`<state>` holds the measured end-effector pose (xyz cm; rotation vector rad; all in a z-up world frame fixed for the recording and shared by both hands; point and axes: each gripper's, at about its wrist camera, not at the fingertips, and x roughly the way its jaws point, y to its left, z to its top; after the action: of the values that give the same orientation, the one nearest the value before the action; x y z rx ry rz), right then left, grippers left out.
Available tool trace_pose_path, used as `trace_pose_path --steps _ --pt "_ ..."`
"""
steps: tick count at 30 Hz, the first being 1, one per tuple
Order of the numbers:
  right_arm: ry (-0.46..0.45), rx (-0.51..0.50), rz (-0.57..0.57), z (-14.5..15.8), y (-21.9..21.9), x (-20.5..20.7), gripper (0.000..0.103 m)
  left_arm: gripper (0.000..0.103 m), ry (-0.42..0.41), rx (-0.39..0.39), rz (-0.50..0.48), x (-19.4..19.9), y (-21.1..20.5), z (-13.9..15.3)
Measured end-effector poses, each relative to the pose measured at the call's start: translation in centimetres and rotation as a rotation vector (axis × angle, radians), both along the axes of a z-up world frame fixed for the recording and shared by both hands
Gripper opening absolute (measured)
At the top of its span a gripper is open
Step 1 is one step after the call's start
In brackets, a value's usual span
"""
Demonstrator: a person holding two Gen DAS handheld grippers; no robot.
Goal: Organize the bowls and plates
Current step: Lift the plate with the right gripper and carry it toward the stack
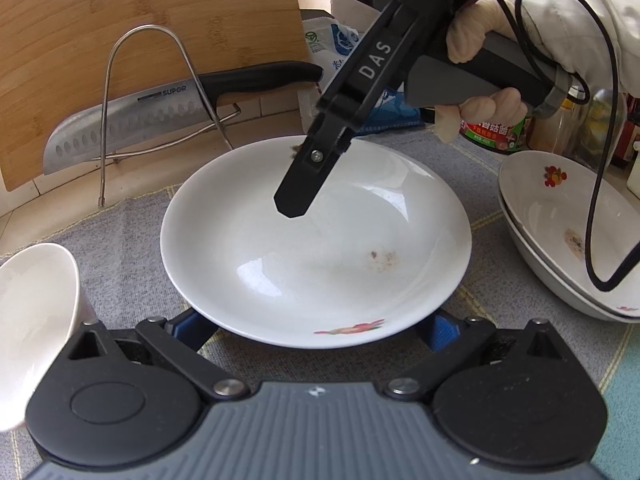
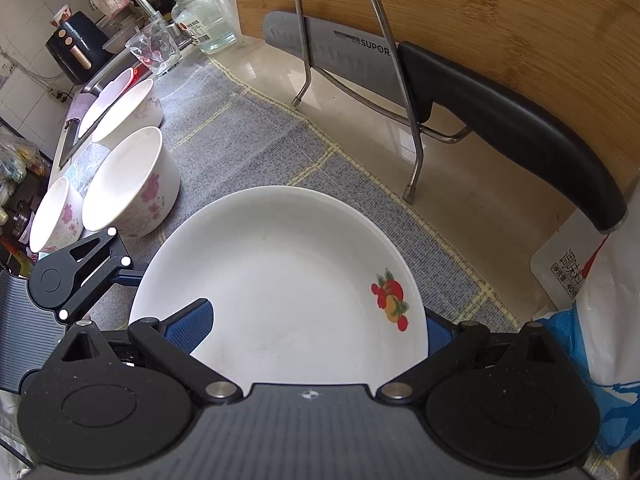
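The bamboo cutting board (image 2: 500,20) leans at the far side with a knife (image 1: 132,120) resting in a wire rack (image 1: 160,100) in front of it. The white plate (image 1: 316,240) with the fruit print lies on the grey mat (image 1: 120,232), between my 2 tools. My left gripper (image 1: 316,330) is spread wide, fingers under the near rim. My right gripper (image 2: 308,328) is spread around the plate too, probably not gripping. 2 stacked plates (image 1: 560,240) sit right; 3 floral bowls (image 2: 128,184) stand left.
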<state>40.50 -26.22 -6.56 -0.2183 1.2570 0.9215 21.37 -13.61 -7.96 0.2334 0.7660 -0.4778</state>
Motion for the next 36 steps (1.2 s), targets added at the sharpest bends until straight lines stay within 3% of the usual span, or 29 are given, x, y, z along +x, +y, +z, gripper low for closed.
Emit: trace_pose_path --steps 22,36 --pt "-0.047 0.038 -0.035 4.3 -0.5 -6.2 0.103 0.101 -0.022 0.025 -0.069 -5.0 0.0 5.2" --pt "-0.087 0.033 -0.121 6.5 -3.5 -11.8 0.103 0.101 -0.045 0.028 -0.178 -8.7 -1.8 7.4"
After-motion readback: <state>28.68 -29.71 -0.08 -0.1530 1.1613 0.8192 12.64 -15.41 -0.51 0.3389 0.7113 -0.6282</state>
